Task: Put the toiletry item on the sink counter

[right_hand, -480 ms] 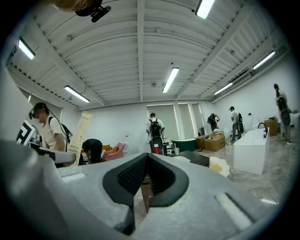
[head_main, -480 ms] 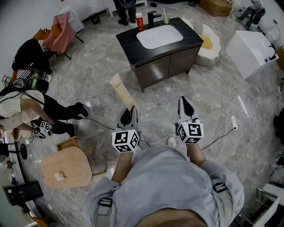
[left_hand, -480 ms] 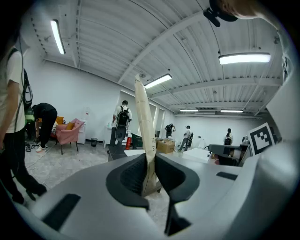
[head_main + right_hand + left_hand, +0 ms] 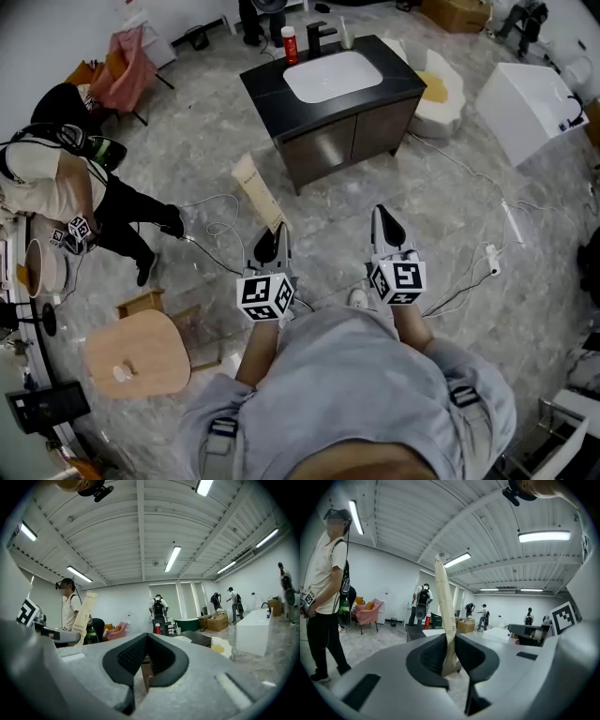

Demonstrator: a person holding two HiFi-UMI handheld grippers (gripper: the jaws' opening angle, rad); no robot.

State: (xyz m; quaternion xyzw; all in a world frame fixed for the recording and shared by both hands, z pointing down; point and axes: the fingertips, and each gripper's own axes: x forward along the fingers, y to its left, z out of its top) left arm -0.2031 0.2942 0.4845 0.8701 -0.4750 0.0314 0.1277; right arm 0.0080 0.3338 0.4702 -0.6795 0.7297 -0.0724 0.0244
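**Toothbrush carton held clear of the sink bench (head view + both gripper views).**

- **Task item:** tall, slim cream cardboard toothbrush carton (image 4: 258, 194). It is pinched at its lower end by the left tool (image 4: 270, 242), w/ the black pads pressing on both flat faces. The carton rises past the tips, leaning slightly. It is in the air above the floor, well apart from the bench.
- **Right tool** (image 4: 384, 223): pads pressed together at the tips, nothing gripped. It sits beside the left tool at approx. the same height, and both point toward the bench.
- **Bench:** black-topped sink bench w/ dark cabinet doors (image 4: 265, 92), ahead of both tools.
  - Its top carries an inset white oval basin (image 4: 334, 75).
  - Along the back edge stand a red bottle w/ white cap (image 4: 289, 43), a black faucet (image 4: 322, 37) and a pale green bottle (image 4: 347, 35).
- **Surroundings:**
  - Grey marbled floor (image 4: 441, 206) w/ loose white cables (image 4: 473, 272).
  - Large white box (image 4: 525, 98) to the right of the bench.
  - Round light-wood stool (image 4: 131, 354) to the lower left.
  - Pink chair (image 4: 127, 67) at upper left.
- **People:** a person in a white top & black trousers (image 4: 66, 183) stands left of the operator. The operator's grey sleeves (image 4: 347, 375) fill the lower part of the head view.
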